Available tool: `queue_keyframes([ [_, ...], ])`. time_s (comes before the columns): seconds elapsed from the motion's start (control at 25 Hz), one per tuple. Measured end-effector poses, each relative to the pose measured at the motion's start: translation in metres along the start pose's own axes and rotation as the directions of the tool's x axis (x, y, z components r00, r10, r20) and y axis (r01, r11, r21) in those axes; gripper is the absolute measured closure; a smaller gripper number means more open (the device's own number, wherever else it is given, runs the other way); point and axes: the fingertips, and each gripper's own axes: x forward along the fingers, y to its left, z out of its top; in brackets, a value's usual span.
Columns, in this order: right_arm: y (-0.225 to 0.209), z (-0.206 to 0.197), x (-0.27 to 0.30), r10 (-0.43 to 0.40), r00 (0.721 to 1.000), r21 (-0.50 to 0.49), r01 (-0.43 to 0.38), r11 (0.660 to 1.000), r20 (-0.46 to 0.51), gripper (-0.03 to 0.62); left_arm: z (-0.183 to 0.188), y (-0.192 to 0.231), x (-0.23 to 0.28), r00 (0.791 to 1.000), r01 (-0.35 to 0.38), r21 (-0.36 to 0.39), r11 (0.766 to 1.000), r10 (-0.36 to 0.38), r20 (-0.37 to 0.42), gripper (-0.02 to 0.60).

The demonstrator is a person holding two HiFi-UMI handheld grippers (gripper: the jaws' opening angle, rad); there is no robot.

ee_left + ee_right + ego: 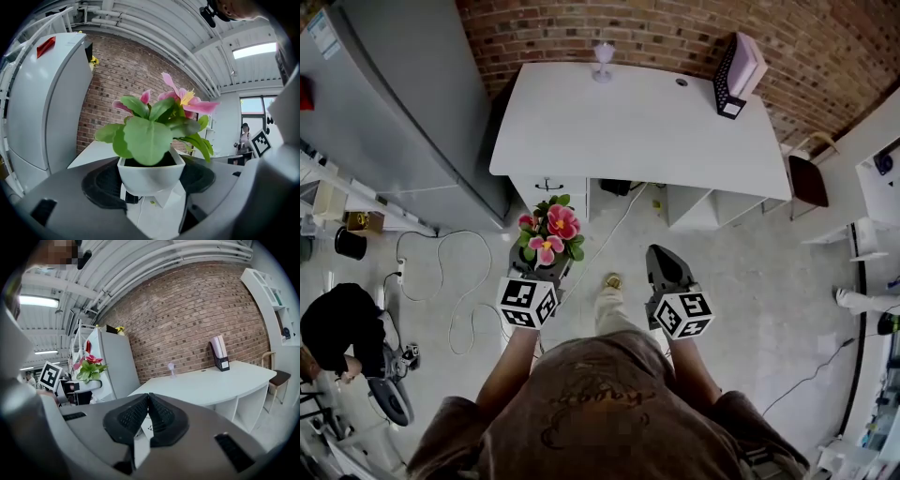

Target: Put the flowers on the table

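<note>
A small white pot of pink flowers (pixel 549 234) with green leaves is held out over the floor in front of the white table (pixel 647 131). My left gripper (pixel 541 267) is shut on the pot (pixel 150 174), whose white bowl sits between the two dark pads. Leaves and pink petals (pixel 185 101) fill the middle of the left gripper view. My right gripper (pixel 664 262) is shut with nothing in it, its pads (pixel 149 414) pressed together. From the right gripper view the flowers (pixel 88 366) show at the left and the table (pixel 211 380) lies ahead.
On the table's far edge stand a small pinkish glass (pixel 603 61) and a black file holder with pink folders (pixel 737 75). A grey cabinet (pixel 403 103) stands left of the table, a chair (pixel 808 178) to its right. Cables (pixel 450 281) trail on the floor.
</note>
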Motion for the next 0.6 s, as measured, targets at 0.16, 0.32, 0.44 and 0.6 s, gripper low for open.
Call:
queue_keyframes([
  [0.16,-0.019,0.017,0.03,0.012,1.0,0.012,-0.012,1.0,0.003,0.59,0.012,0.006,0.034,1.0,-0.001,0.0,1.0,0.001,-0.005,0.221],
  [0.32,-0.041,0.034,0.057,0.024,1.0,0.018,-0.024,1.0,0.004,0.59,0.026,0.01,0.07,1.0,-0.005,0.007,1.0,0.005,-0.005,0.221],
  [0.44,-0.062,0.047,0.076,0.028,1.0,0.02,-0.028,0.999,0.003,0.591,0.034,0.014,0.1,1.0,-0.012,0.01,1.0,0.012,-0.007,0.221],
  [0.6,-0.091,0.062,0.101,0.032,0.999,0.02,-0.032,0.999,-0.005,0.59,0.043,0.018,0.14,1.0,-0.023,0.0,1.0,0.023,-0.007,0.221],
])
